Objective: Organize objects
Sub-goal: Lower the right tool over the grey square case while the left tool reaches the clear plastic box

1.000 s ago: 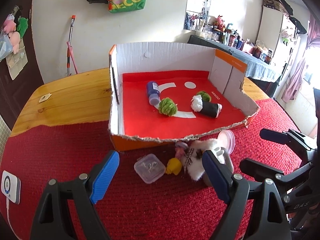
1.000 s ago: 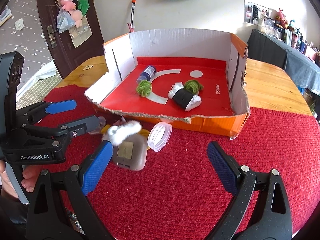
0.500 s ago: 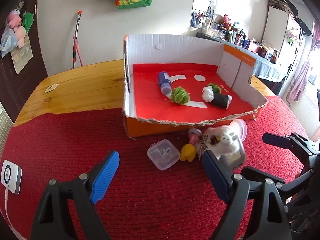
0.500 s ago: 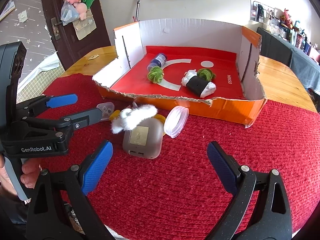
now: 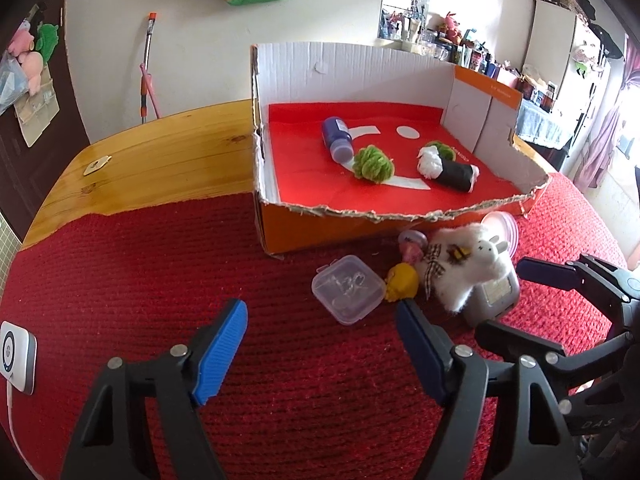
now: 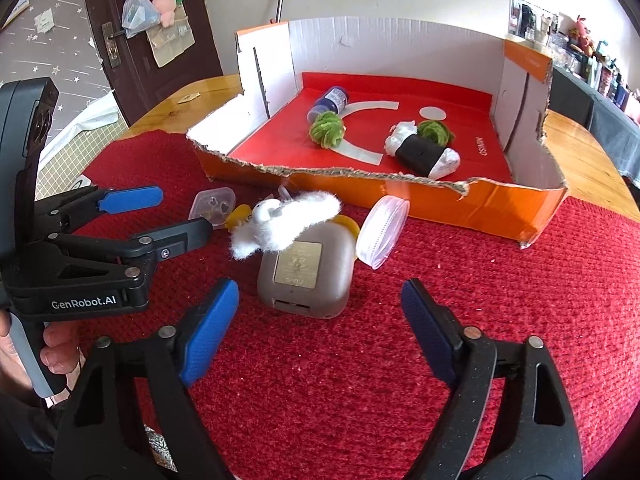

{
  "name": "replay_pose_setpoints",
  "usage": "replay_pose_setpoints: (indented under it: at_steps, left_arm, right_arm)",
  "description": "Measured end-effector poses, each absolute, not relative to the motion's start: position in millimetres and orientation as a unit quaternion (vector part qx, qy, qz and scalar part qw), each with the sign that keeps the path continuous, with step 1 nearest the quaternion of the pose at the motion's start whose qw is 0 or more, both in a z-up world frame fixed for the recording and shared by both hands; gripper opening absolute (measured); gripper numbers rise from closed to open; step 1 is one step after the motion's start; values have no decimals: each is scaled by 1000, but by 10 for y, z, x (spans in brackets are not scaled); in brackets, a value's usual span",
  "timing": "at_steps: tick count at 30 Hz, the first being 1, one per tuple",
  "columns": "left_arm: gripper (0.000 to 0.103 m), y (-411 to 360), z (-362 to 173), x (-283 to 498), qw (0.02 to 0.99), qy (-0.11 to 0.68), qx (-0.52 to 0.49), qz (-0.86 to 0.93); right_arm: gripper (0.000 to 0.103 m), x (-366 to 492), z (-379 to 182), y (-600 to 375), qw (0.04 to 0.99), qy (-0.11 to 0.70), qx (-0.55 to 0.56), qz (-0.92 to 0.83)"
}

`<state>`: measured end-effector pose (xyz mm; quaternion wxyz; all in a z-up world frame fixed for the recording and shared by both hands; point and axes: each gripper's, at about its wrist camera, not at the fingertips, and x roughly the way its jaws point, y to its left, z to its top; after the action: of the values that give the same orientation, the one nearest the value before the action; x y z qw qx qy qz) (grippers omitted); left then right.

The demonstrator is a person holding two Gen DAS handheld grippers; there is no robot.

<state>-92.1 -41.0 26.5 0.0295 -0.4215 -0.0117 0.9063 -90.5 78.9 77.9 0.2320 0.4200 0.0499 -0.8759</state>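
Note:
A torn cardboard box (image 5: 472,204) (image 6: 516,208) with a red floor holds a blue bottle (image 5: 338,142), two green pom-poms and a black-and-white roll (image 6: 422,154). In front of it on the red mat lie a clear little case (image 5: 347,289), a yellow piece (image 5: 401,282), a white plush toy (image 5: 466,268) (image 6: 286,222), a grey case (image 6: 308,274) and a round lid (image 6: 382,232). My left gripper (image 5: 320,320) is open and closing, just short of the clear case. My right gripper (image 6: 320,290) is open and closing, with the grey case's near end between its tips, untouched.
The red mat (image 5: 160,264) covers the near part of a wooden table (image 5: 160,160). A white device with a cable (image 5: 16,356) lies at the mat's left edge. A person's hand (image 6: 52,356) holds the left gripper's handle. Behind are a wall, a door and cluttered shelves.
Both grippers have come down and nearer to the pile in front of the box, which now looks larger. Both pairs of jaws stand a little narrower than before.

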Motion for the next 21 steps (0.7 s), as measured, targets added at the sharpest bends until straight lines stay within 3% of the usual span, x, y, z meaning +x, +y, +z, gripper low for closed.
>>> replay_pose_setpoints:
  at_steps: [7,14,21]
  left_arm:
    - [76,-412,245,-973,40,-9,-427,903]
    - [72,-333,206,-1041,46,6,-431,901]
    - [58,-325,179,-1092,41,12,-430,902]
  right_arm:
    - [67,-961,738,720,233,52,427,-872]
    - [66,-1005,724,693,232,55,428,-872]
    - [56,-1031,719,678,236,61,423,-873]
